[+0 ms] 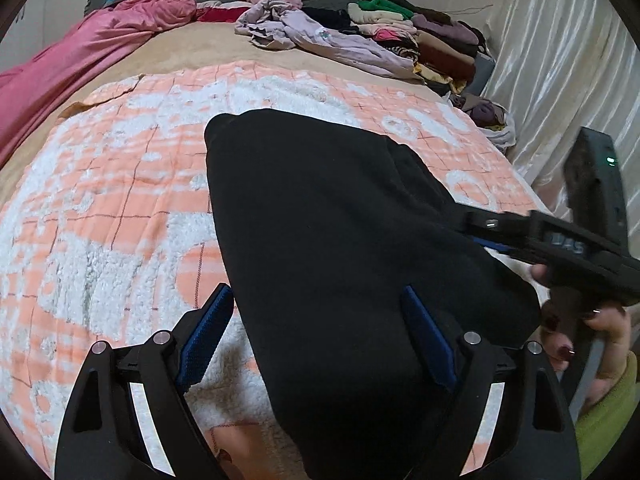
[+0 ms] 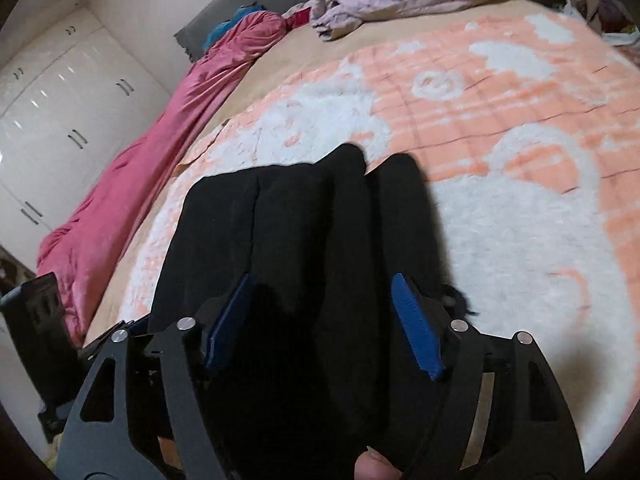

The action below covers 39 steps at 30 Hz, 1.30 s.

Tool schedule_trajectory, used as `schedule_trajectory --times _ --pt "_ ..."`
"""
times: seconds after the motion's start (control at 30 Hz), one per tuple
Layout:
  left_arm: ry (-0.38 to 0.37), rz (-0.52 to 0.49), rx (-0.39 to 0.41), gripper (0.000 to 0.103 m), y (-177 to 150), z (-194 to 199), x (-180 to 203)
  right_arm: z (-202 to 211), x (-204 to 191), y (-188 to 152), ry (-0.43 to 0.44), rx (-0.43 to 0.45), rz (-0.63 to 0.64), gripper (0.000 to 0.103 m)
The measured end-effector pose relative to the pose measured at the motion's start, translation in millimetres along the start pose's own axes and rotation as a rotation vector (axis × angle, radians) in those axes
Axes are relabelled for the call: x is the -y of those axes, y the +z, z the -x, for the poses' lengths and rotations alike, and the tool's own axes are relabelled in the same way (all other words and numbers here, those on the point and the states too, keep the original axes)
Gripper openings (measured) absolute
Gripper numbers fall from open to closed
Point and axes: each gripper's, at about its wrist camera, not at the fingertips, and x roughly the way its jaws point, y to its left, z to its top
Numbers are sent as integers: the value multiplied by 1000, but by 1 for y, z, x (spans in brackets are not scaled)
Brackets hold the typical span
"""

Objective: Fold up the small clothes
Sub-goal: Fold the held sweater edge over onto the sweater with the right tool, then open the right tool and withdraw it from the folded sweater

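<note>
A black garment [image 1: 320,220] lies folded lengthwise on the pink-and-white blanket [image 1: 120,200]. My left gripper [image 1: 317,289] stands open over its near end, one blue pad just off the cloth's left edge and the other above the cloth. From the right, a hand holds my right gripper [image 1: 486,230] at the garment's right edge. In the right wrist view the garment [image 2: 280,220] shows long ridges. My right gripper [image 2: 320,278] is open above it, the cloth running under and between its blue pads [image 2: 416,328], which do not press on it.
A crumpled lilac garment [image 1: 320,36] and a stack of folded clothes [image 1: 420,32] sit at the far side of the bed. A pink quilt [image 1: 80,52] runs along the left edge. A white curtain [image 1: 560,60] hangs on the right, and white wardrobes [image 2: 60,112] stand beyond the bed.
</note>
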Motion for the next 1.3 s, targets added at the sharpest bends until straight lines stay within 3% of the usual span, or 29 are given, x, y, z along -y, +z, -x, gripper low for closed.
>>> schedule_trajectory --times 0.1,0.3,0.4,0.43,0.67,0.77,0.93,1.03,1.3 --pt "1 -9 11 83 0 -1 3 2 -7 -1 36 7 43 32" --pt "1 1 24 83 -2 0 4 -7 -8 -3 24 20 57 36" --pt "1 1 26 83 -3 2 5 -2 -19 -5 7 51 106 11" --pt "4 -1 28 83 -2 3 6 3 -26 -6 -19 72 138 9" --pt "-36 -35 69 85 2 25 22 45 -34 4 -50 138 196 8" --pt "-45 -59 59 85 1 22 33 42 -13 6 -106 98 165 8" --pt "-15 -94 27 92 -3 2 45 11 21 2 -111 -6 77 12" --pt "-20 -79 31 93 -3 1 42 18 20 3 -150 4 100 25" --pt "-35 -54 24 93 -6 3 36 56 11 -7 -174 90 130 29"
